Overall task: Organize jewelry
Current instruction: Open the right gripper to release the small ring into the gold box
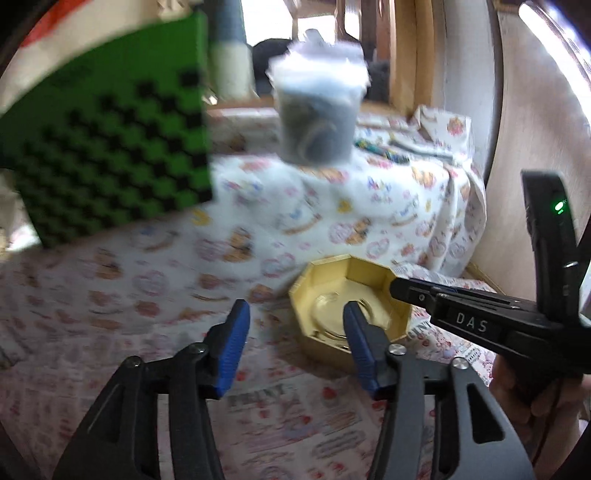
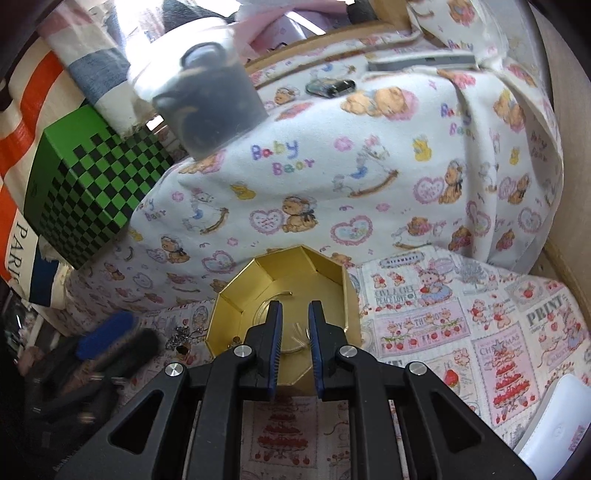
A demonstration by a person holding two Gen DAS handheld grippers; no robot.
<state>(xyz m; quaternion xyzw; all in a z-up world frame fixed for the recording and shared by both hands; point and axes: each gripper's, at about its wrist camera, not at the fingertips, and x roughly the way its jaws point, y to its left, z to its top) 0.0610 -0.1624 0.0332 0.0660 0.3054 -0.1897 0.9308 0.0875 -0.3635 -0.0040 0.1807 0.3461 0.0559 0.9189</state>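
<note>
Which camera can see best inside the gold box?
The right wrist view. It looks down into the gold box, so you see its shiny floor and a thin ring-like piece between the right claw fingers. The left wrist view shows the box from the side, partly hidden behind the left claw.

- Bright daylight [image 1: 266, 18] is coming in at the top middle of the left wrist view.
- A white bear-print cloth [image 2: 332, 177] is covering the raised surface across the middle of the frame.
- A pale wall [image 1: 524, 147] is curving along the right edge.
- A wooden frame [image 1: 402, 55] is standing at the upper right.
</note>
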